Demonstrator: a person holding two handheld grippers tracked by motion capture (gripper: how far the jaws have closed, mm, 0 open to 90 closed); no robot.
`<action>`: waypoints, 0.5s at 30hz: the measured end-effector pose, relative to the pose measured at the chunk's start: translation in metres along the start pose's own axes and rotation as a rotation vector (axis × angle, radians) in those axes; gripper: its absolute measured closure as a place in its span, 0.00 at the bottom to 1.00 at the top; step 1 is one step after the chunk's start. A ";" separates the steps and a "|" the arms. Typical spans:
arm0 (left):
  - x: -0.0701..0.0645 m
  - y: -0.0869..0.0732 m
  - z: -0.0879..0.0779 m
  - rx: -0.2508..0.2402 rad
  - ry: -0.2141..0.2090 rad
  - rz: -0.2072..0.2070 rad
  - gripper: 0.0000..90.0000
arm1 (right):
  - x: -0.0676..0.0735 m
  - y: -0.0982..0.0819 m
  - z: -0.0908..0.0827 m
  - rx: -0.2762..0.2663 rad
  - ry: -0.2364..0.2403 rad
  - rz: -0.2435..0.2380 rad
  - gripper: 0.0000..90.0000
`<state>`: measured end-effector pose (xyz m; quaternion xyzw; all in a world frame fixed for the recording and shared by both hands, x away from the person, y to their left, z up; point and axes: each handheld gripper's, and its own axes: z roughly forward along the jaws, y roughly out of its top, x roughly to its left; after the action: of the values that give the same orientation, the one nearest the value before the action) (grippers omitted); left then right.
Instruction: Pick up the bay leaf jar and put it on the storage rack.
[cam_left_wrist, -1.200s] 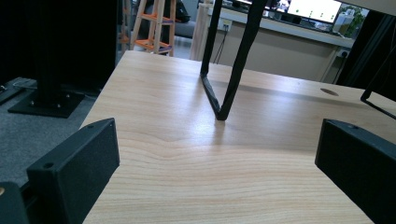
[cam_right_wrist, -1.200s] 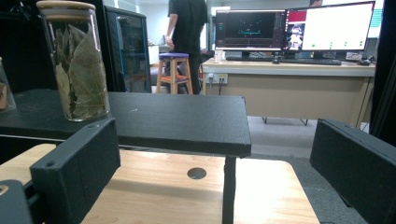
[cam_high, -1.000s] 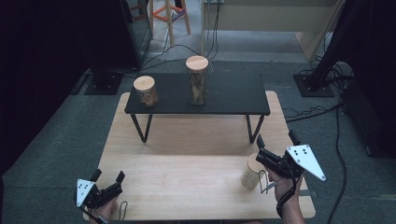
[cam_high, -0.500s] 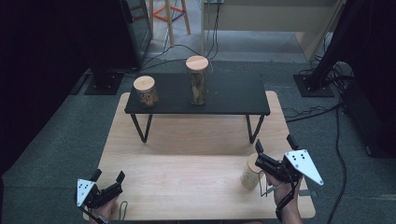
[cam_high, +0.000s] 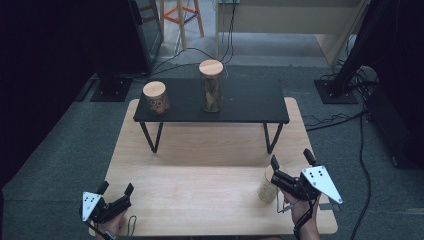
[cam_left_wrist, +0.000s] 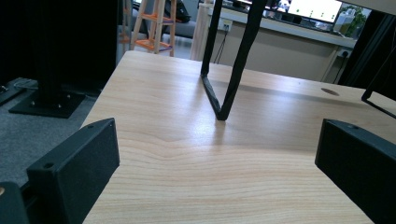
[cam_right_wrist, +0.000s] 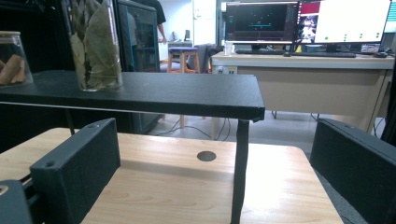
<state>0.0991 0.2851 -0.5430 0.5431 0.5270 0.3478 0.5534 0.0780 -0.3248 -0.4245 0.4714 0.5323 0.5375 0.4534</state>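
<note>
A small glass jar (cam_high: 267, 186) with pale contents stands on the wooden table (cam_high: 200, 195) at the near right. My right gripper (cam_high: 291, 157) is open just right of it, with the jar outside its jaws. In the right gripper view the right gripper (cam_right_wrist: 212, 158) holds nothing and faces the black shelf (cam_right_wrist: 140, 95). On the shelf (cam_high: 250, 100) stand a tall jar of leaves (cam_high: 211, 86) and a short jar (cam_high: 155, 98), both with wooden lids. My left gripper (cam_high: 116, 187) is open and holds nothing at the near left corner; its jaws (cam_left_wrist: 217, 158) frame bare wood.
The shelf's black legs (cam_high: 150, 136) (cam_high: 270, 137) stand on the table's far half, and one leg (cam_left_wrist: 231, 70) rises ahead in the left gripper view. Cables (cam_high: 340, 120) and a stand base (cam_high: 111, 90) lie on the grey floor around the table.
My right gripper has drawn back a little toward the near edge. The small jar stays where it was. The left gripper has not moved.
</note>
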 end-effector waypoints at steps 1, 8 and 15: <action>0.000 0.000 0.000 0.000 0.000 0.001 0.00 | 0.000 -0.001 -0.001 0.000 0.005 0.002 0.01; 0.000 0.000 0.000 0.002 0.000 0.004 0.00 | -0.002 -0.006 -0.008 0.002 0.019 -0.003 0.01; -0.001 0.000 0.000 0.000 0.003 0.005 0.00 | -0.006 -0.007 -0.019 0.005 0.017 0.002 0.01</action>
<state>0.0989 0.2841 -0.5429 0.5442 0.5263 0.3500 0.5518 0.0599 -0.3336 -0.4311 0.4686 0.5371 0.5403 0.4471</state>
